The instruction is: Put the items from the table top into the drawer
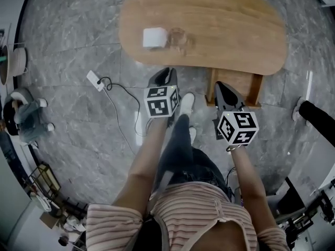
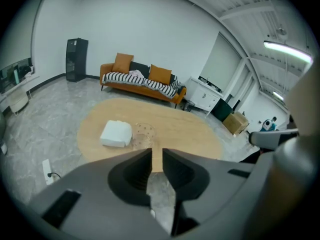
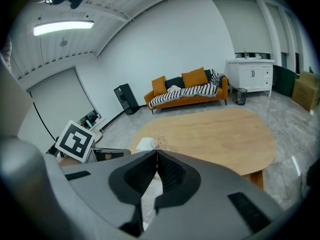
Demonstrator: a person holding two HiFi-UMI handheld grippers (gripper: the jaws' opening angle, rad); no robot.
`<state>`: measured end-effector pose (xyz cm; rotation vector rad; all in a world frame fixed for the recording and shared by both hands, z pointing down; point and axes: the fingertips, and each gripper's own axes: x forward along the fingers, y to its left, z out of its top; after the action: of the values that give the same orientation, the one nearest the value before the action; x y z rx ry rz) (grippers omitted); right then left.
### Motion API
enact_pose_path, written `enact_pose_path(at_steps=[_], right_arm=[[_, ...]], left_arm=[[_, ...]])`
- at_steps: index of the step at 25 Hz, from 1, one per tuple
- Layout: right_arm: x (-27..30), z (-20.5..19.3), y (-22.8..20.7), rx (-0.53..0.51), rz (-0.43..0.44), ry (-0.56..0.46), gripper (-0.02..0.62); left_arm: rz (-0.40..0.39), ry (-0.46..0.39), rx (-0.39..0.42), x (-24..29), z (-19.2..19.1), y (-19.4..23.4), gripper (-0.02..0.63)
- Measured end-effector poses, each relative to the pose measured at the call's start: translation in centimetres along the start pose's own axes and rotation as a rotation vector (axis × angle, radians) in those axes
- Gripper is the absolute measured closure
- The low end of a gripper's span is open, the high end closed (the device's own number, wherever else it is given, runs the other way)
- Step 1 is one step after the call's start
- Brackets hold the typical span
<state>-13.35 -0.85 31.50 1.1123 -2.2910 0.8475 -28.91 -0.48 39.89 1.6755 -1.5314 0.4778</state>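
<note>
We note left tongs (image 2: pixel 156 153) slightly parted, right tongs (image 3: pixel 156 153) closed, both empty; we advise opening the left wider before approaching the white square box (image 1: pixel 155 37) at its eleven o'clock.

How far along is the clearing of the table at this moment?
Done: nothing; the white box and the clear glass sit side by side on the table. In hand: nothing; the left gripper is slightly open and empty, the right gripper shut and empty, both short of the table. Left: both items have yet to be picked up and put away.
</note>
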Motion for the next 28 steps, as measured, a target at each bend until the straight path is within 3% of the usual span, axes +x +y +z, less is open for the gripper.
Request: enact_pose_path(at_steps=[14,28], right_arm=[[6.1,-0.7,-2.0,0.009,0.013,0.07,0.588],[10.4,-1.5,-3.4,0.015,0.01,0.118,0.586]], left_arm=[[0.03,0.086,-0.025,9.4,0.1,1.7,0.486],[0.099,0.186,0.003,14.9,-2.3,3.1,0.474]])
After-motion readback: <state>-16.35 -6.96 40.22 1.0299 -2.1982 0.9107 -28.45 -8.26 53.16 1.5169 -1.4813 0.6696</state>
